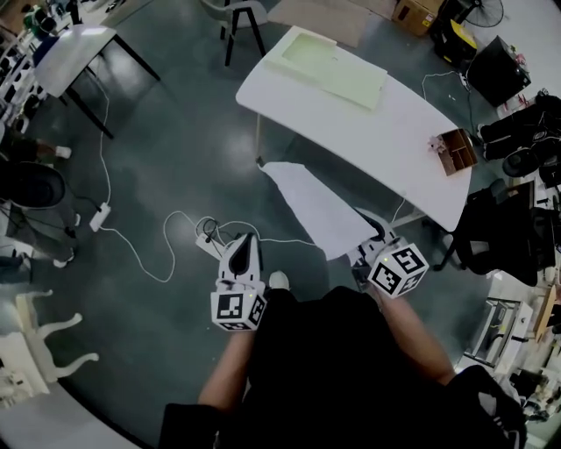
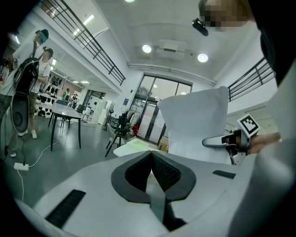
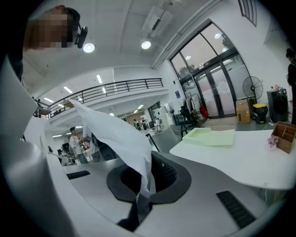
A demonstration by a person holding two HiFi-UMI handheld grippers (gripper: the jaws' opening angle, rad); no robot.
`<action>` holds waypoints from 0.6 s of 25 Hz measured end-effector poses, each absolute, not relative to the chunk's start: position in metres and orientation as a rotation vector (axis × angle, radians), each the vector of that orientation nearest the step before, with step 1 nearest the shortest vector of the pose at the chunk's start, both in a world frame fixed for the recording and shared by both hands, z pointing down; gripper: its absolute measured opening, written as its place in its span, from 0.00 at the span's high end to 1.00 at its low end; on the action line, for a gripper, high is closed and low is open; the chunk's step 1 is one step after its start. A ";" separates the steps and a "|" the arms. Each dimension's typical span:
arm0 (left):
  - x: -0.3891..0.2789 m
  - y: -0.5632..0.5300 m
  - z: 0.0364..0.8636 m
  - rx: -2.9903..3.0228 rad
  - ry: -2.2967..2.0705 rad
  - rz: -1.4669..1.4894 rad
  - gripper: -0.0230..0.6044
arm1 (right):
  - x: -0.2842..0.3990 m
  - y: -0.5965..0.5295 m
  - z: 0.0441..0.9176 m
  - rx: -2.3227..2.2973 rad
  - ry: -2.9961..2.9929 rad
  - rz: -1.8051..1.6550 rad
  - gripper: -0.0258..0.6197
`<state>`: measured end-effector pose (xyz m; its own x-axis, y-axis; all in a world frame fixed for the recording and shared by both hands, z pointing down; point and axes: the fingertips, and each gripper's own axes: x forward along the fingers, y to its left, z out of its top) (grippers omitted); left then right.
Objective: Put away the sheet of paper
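Observation:
A white sheet of paper (image 1: 316, 209) hangs in the air in front of a white table (image 1: 386, 131), and my right gripper (image 1: 372, 244) is shut on its near corner. In the right gripper view the sheet (image 3: 115, 134) rises up and to the left out of the closed jaws (image 3: 147, 185). My left gripper (image 1: 244, 241) is at the left, apart from the paper, and points forward over the floor. In its own view the jaws (image 2: 151, 173) meet with nothing between them, and the sheet (image 2: 196, 125) shows at the right. A pale green tray (image 1: 326, 66) lies on the table's far end.
A small brown box (image 1: 456, 151) sits on the table's right end. A power strip and cables (image 1: 210, 241) lie on the floor near my feet. Another table (image 1: 74, 48) stands at the far left, a chair (image 1: 241, 22) beyond, and black bags (image 1: 500, 232) at the right. People (image 2: 32, 78) stand in the distance.

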<state>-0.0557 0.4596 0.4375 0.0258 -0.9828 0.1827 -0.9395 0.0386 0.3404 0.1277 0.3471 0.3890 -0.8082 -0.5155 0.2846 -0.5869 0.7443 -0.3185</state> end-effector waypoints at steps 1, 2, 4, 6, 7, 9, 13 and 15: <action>-0.060 0.456 0.438 1.945 -1.953 -0.164 0.96 | 0.125 0.346 0.390 0.885 -2.763 0.601 0.96; -0.062 0.454 0.439 1.945 -1.949 -0.167 0.96 | 0.123 0.346 0.390 0.886 -2.758 0.609 0.96; -0.062 0.449 0.439 1.949 -1.935 -0.175 0.96 | 0.124 0.346 0.390 0.887 -2.747 0.616 0.96; -0.058 0.443 0.440 1.964 -1.922 -0.167 0.96 | 0.129 0.341 0.389 0.898 -2.737 0.611 0.96; -0.057 0.439 0.441 1.971 -1.918 -0.157 0.96 | 0.131 0.337 0.389 0.908 -2.733 0.611 0.96; -0.057 0.433 0.445 1.977 -1.921 -0.137 0.96 | 0.135 0.328 0.393 0.924 -2.721 0.626 0.96; -0.063 0.421 0.451 1.947 -1.949 -0.148 0.96 | 0.135 0.305 0.404 0.920 -2.707 0.656 0.96; -0.067 0.410 0.452 1.932 -1.966 -0.147 0.96 | 0.131 0.287 0.408 0.908 -2.720 0.665 0.96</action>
